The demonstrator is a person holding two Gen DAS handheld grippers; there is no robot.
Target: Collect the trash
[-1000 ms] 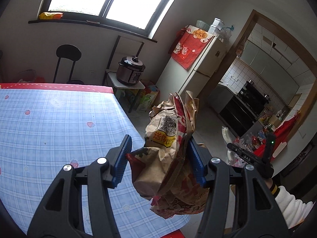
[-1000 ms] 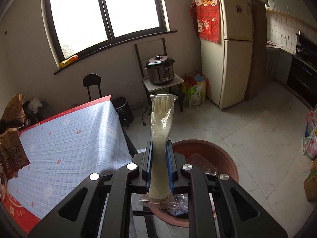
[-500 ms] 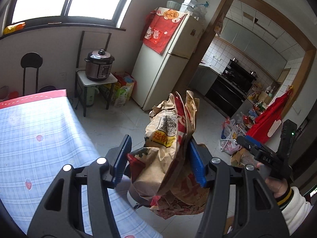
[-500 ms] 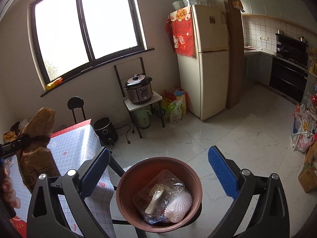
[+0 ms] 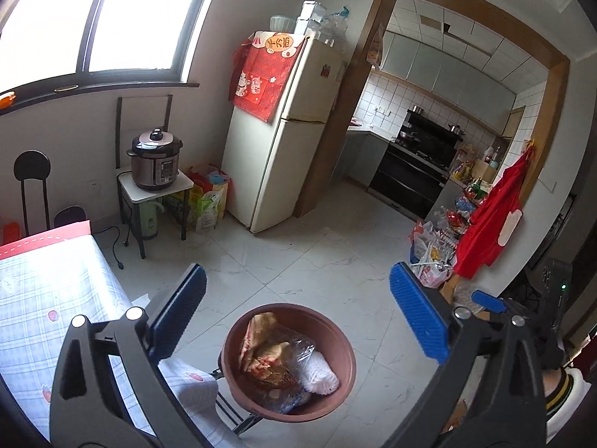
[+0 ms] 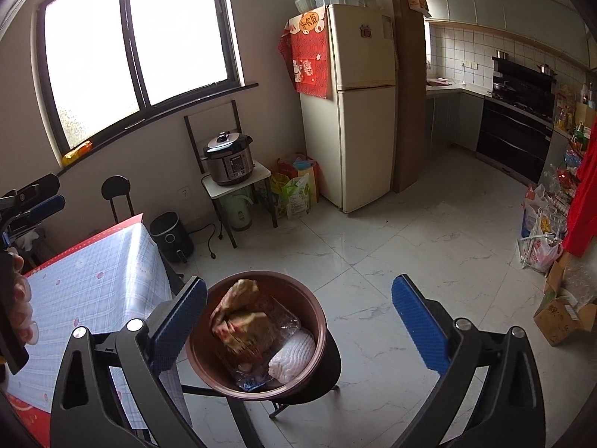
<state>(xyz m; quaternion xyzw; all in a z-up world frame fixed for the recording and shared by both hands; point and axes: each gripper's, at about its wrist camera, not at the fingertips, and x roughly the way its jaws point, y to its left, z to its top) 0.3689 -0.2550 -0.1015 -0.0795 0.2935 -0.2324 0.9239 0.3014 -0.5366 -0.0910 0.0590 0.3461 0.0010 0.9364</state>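
Note:
A brown round basin point(image 5: 337, 339) point(image 6: 321, 321) sits on a black stool beside the table. In it lie a crumpled brown paper bag point(image 5: 266, 351) point(image 6: 238, 321), clear plastic wrapping point(image 5: 298, 351) and a white foam net point(image 5: 321, 373) point(image 6: 293, 354). My left gripper point(image 5: 296, 321) is open and empty, hovering above the basin. My right gripper point(image 6: 298, 321) is open and empty too, also above the basin. The right gripper also shows at the right edge of the left wrist view point(image 5: 488, 300).
A table with a blue checked cloth point(image 5: 44, 298) point(image 6: 93, 283) stands to the left of the basin. A rice cooker on a small stand point(image 5: 155, 160), a cream fridge point(image 5: 283, 130), a black chair point(image 6: 117, 198) and bags on the floor point(image 6: 541, 246) ring the open tiled floor.
My left gripper swung from the table over the basin, opened, and dropped the brown paper bag in. My right gripper earlier let the packaged glove fall in and stays open.

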